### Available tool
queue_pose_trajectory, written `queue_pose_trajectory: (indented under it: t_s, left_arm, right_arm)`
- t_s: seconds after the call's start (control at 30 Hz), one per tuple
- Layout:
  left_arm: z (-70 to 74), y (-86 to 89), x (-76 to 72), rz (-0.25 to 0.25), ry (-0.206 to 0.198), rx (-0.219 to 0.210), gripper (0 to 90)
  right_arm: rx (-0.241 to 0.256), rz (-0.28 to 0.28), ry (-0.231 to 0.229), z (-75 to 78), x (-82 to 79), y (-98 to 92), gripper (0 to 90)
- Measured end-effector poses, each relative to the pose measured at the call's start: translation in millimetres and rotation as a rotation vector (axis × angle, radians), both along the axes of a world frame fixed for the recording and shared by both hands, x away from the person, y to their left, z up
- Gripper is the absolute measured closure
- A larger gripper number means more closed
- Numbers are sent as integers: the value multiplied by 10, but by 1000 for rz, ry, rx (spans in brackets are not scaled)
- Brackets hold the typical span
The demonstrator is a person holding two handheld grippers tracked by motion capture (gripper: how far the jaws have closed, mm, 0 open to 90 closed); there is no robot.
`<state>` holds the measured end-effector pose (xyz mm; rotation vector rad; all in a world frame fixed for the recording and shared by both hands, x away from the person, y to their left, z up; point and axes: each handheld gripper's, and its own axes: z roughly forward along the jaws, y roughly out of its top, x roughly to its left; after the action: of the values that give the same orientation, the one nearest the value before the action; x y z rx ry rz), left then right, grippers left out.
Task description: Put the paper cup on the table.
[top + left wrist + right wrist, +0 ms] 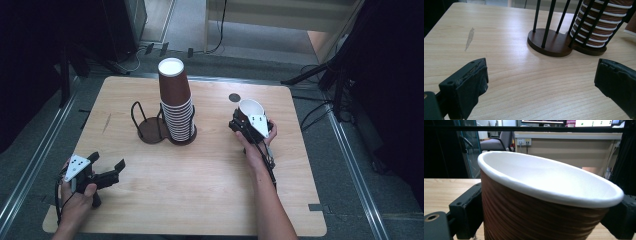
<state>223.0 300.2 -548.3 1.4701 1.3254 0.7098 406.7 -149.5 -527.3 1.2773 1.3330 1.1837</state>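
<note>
A tall stack of brown ribbed paper cups (pixel 176 102) stands upside down in one bay of a dark wire cup holder (pixel 152 125) at the table's middle; the other bay is bare. The stack (pixel 599 27) and the holder (pixel 554 43) show ahead in the left gripper view. My right gripper (pixel 248 121) is shut on a single brown cup (pixel 250 108) with a white inside, mouth up and tilted, right of the holder. That cup (pixel 544 202) sits between the jaws in the right gripper view. My left gripper (pixel 106 162) is open near the table's front left corner, holding nothing.
The wooden table (pixel 200 200) has a small dark round spot (pixel 234 97) behind the held cup and a pale scuff (pixel 469 37) on the left. Dark stands and cables ring the table on the floor.
</note>
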Motion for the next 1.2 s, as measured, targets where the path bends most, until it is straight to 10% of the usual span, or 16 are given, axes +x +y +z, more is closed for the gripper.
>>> queue_pose_trajectory:
  t_s: [1.2]
  left_arm:
    - [2, 5, -4, -15, 5, 5, 0]
  right_arm:
    - [1, 78, 72, 10, -68, 38, 0]
